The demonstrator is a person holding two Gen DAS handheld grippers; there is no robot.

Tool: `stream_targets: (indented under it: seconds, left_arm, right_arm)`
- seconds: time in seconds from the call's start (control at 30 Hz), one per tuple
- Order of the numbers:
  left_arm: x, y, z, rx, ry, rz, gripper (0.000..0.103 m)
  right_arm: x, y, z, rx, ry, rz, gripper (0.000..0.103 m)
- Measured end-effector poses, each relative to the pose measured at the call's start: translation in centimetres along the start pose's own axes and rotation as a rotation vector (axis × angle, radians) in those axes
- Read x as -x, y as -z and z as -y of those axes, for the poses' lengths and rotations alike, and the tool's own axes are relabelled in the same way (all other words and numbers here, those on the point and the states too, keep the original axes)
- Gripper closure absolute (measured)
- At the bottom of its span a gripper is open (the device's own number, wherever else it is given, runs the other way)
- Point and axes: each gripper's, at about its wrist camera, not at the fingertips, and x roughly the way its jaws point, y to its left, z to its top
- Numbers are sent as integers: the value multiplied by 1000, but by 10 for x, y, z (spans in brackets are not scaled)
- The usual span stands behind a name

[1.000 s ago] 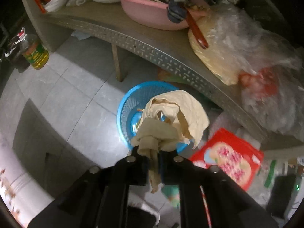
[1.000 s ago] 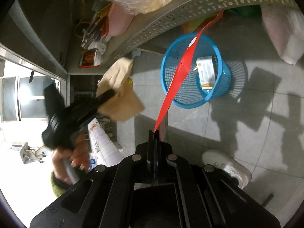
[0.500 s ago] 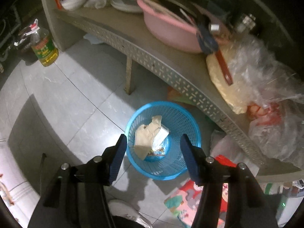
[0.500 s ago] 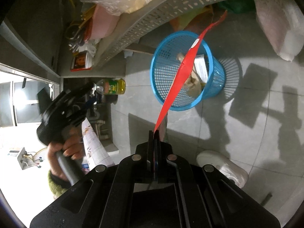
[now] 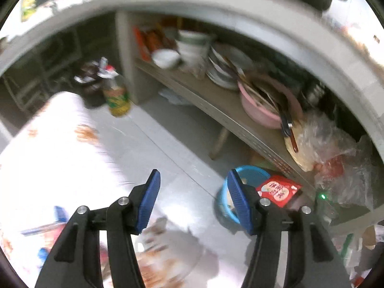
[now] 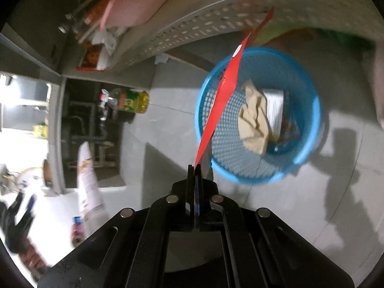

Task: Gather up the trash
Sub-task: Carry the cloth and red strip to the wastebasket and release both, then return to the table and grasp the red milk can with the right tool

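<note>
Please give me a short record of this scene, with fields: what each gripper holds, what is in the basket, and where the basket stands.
left gripper: open, holds nothing
right gripper: shut on red wrapper
red wrapper: extends from the jaws across the basket rim
basket: blue, on the floor beside the shelf
in basket: crumpled tan paper, a white box

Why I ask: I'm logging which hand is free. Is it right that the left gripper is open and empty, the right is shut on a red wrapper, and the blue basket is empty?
Not quite: the basket isn't empty. The right wrist view shows crumpled tan paper inside. The left gripper is open and empty; the right gripper is shut on the red wrapper.
</note>
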Motion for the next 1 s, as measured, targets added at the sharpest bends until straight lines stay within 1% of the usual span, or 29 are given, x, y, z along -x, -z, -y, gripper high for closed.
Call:
stream_targets:
  seconds: [0.03,0.1,0.13,0.17,0.23,0.3,0.33,0.37,0.4,0.43,0.57,0.67,0.7,0.77,0.83,0.93,1.0]
  left_arm:
    - [20,7,-13,12,-15,21,47]
    - [45,19,-32,32,-39,45,47]
    - [59,30,-42,44,-49,56,46]
    - [68,39,-51,54,-62,59,46]
    - [84,59,-67,83,-90,64,45]
    - [95,75,-78,110,-95,66,44]
    - [100,83,-84,124,-92,69,43]
    - [108,92,-89,146,-98,79,42]
    - [113,98,-93,159,-103,90,41]
    - [121,105,-97,169,-112,110,40]
    - [137,122,-108,196,-126,161,39]
    - [150,133,-115,230,-124,201,39]
    - [155,137,-117,236,-127,214,38]
    - [164,146,-121,247,-140,238,37]
    - [174,156,-127,263,-149,254,35]
    - [189,173,-139,301,-160,269,34]
    - [199,185,-146,322,-169,280,34]
  right_arm:
    - [-6,-3,-2,13,10,1,103]
    - [-28,-12,-3,29,37,-2,102]
    - [-40,-15,0,29,65,-4,99]
    - [-53,-18,6,21,108,-4,98]
    - [-76,-21,19,5,168,-28,78]
    - [-100,-19,43,-37,271,-68,73]
    - [-104,-18,50,-55,300,-79,73]
    - [-102,-14,58,-77,303,-81,73]
    - [-98,-10,61,-86,290,-72,72]
    - [-89,-5,63,-78,282,-57,69]
    - [-52,7,63,-32,289,-5,68]
    - [-20,17,53,-12,277,36,67]
    - [-6,23,48,3,265,50,65]
    - [12,34,33,40,238,69,62]
    - [36,51,12,114,216,82,59]
    - [56,65,-32,218,167,87,53]
    - [71,81,-70,318,107,89,50]
